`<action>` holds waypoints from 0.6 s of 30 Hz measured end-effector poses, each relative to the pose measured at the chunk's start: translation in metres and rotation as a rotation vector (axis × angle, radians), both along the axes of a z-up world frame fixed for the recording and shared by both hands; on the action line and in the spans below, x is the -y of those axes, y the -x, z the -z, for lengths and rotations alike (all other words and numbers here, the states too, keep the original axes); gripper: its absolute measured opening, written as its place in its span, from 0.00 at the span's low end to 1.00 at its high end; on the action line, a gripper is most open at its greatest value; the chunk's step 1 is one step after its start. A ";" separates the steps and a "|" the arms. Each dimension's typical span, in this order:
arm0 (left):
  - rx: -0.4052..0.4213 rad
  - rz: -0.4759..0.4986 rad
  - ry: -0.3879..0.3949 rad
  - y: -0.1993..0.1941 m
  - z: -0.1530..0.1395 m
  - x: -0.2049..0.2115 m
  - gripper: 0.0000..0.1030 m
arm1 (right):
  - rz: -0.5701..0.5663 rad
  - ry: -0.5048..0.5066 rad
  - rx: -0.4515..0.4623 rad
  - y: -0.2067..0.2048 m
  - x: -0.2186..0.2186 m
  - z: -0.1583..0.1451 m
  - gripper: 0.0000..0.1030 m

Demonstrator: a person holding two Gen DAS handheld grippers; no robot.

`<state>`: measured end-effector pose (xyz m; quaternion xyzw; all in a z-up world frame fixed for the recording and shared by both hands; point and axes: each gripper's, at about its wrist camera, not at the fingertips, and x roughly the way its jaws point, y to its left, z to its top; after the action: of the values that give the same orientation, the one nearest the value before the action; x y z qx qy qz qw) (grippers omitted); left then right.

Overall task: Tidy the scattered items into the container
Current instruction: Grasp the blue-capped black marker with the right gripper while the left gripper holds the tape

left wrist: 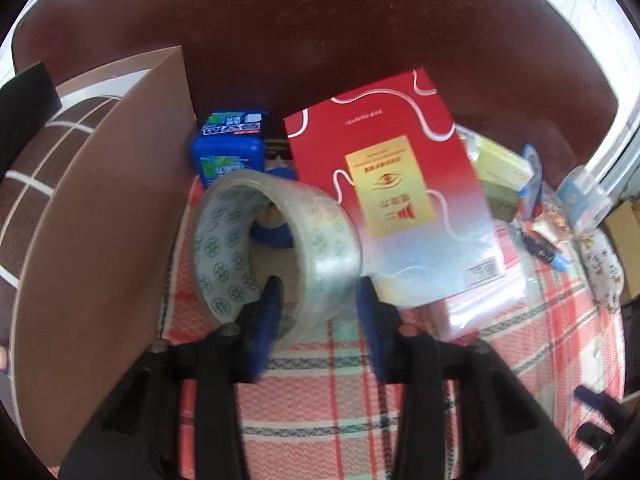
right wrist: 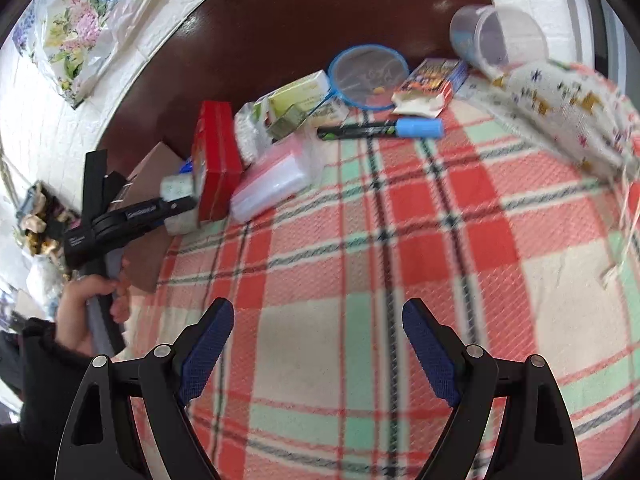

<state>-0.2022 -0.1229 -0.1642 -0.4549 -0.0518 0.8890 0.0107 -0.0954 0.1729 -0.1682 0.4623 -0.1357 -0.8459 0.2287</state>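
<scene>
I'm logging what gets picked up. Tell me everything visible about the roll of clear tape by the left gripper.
The tape roll is a wide ring of glossy clear packing tape on a core printed with green round logos. It stands tilted on its edge on the plaid blanket, with its hole facing the camera's left. The left gripper straddles its wall, one finger inside the hole and one outside. A red booklet lies at its right and a blue box behind.

I am seeing the roll of clear tape (left wrist: 276, 248) standing on edge on the checked cloth, its wall between my left gripper's (left wrist: 320, 292) fingers. The brown cardboard box (left wrist: 100, 184) is standing just left of it.
</scene>
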 end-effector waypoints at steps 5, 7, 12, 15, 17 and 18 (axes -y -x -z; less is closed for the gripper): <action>-0.017 0.014 0.014 -0.004 0.000 -0.004 0.32 | 0.047 -0.112 -0.074 0.035 -0.009 -0.022 0.85; -0.020 0.017 0.010 -0.006 -0.001 -0.003 0.30 | 0.031 -0.162 -0.116 0.056 -0.007 -0.031 0.85; -0.028 0.044 0.009 -0.010 -0.005 -0.006 0.25 | -0.121 -0.326 -0.152 0.112 0.010 -0.033 0.85; -0.030 0.066 0.007 -0.011 -0.008 -0.009 0.23 | -0.270 -0.461 -0.163 0.137 0.035 -0.024 0.85; -0.027 0.078 0.012 -0.012 -0.009 -0.010 0.22 | -0.382 -0.538 -0.182 0.144 0.052 -0.015 0.85; -0.025 0.083 0.009 -0.012 -0.009 -0.010 0.22 | -0.427 -0.572 -0.191 0.146 0.059 -0.011 0.85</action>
<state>-0.1900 -0.1128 -0.1553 -0.4456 -0.0287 0.8936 0.0463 -0.2416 0.1139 -0.1574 0.4445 0.2278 -0.8222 0.2730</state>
